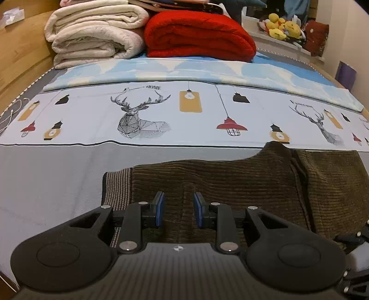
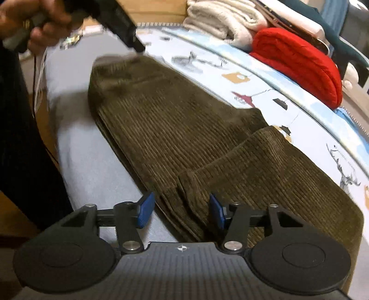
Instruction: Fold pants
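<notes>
Brown corduroy pants (image 1: 242, 182) lie folded in layers on the grey sheet at the near edge of the bed; they also fill the right wrist view (image 2: 184, 129). My left gripper (image 1: 178, 207) is open just over the pants near their striped waistband end (image 1: 116, 187), holding nothing. My right gripper (image 2: 181, 208) is open, its jaws straddling the stacked folded edge at the other end. The left gripper and the hand holding it show in the right wrist view (image 2: 120, 20), over the far end of the pants.
A printed deer-and-lamp sheet (image 1: 161, 110) and a blue blanket (image 1: 207, 69) lie behind the pants. Folded cream blankets (image 1: 92, 34) and a red blanket (image 1: 198, 34) are stacked at the back. A wooden bed frame (image 1: 18, 50) runs along the left. Yellow plush toys (image 1: 281, 26) sit far right.
</notes>
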Demonstrator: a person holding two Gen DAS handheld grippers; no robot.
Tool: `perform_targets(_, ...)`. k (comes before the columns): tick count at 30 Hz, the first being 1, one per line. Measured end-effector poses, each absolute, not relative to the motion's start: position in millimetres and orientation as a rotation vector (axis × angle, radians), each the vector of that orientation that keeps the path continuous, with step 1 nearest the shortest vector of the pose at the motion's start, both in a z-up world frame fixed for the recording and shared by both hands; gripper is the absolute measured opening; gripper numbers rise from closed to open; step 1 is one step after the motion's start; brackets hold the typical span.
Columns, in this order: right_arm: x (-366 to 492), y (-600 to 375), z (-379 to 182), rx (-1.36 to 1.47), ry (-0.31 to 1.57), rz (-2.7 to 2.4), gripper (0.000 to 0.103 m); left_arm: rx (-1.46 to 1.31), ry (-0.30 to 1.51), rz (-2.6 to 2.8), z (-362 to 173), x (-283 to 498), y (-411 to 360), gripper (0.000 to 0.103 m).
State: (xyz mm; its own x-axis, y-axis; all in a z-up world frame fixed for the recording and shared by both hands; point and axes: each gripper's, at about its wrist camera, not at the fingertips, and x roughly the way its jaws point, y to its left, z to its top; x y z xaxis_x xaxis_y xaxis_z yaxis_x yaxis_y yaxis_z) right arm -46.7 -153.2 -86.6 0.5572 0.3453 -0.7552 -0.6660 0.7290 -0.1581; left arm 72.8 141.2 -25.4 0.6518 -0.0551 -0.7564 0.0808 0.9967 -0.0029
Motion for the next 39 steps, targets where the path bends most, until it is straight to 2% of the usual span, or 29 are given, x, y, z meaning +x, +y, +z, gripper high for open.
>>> perform_targets(3,-40,-166,-73,-0.369,0.758,0.603,0.022,0.022,0.855,-0.073,-25,74,144,0.030)
perform_targets(5,-34,-182,-55,-0.240,0.731,0.568,0.022,0.012,0.851,-0.071,-24,74,145,0.030)
perform_targets(9,-39,-216,-7,0.008,0.526,0.486,0.021,0.005,0.840,-0.071,-22,75,145,0.030)
perform_targets(11,-47,-211,-3,-0.032,0.474,0.500,0.021,0.003,0.841,-0.069,-22,76,146,0.030)
perform_targets(12,-48,-202,-10,-0.084,0.502,0.525,0.022,0.001,0.842,-0.066,-22,77,146,0.030)
perform_targets(14,-46,-178,-40,-0.200,0.674,0.611,0.026,-0.004,0.847,-0.061,-22,77,147,0.030)
perform_targets(16,-51,-161,-62,-0.328,0.759,0.644,0.024,-0.011,0.850,-0.059,-22,76,147,0.030)
perform_targets(19,-53,-168,-48,-0.236,0.720,0.660,0.025,-0.016,0.849,-0.062,-22,76,149,0.030)
perform_targets(23,-44,-195,-30,-0.028,0.684,0.588,0.031,-0.040,0.861,-0.046,-24,78,156,0.030)
perform_targets(25,-36,-189,-46,-0.083,0.767,0.544,0.031,-0.065,0.868,-0.037,-24,79,161,0.030)
perform_targets(27,-31,-178,-76,-0.218,0.929,0.546,0.032,-0.089,0.874,-0.027,-24,79,165,0.030)
perform_targets(29,-35,-176,-75,-0.237,0.887,0.539,0.031,-0.096,0.881,-0.020,-25,78,167,0.030)
perform_targets(33,-32,-192,-49,-0.046,0.801,0.528,0.031,-0.085,0.881,-0.021,-25,75,168,0.030)
perform_targets(36,-29,-187,-76,-0.159,0.952,0.531,0.032,-0.119,0.895,-0.007,-26,76,174,0.030)
perform_targets(39,-33,-183,-66,-0.201,0.901,0.533,0.031,-0.223,0.904,0.016,-27,73,191,0.031)
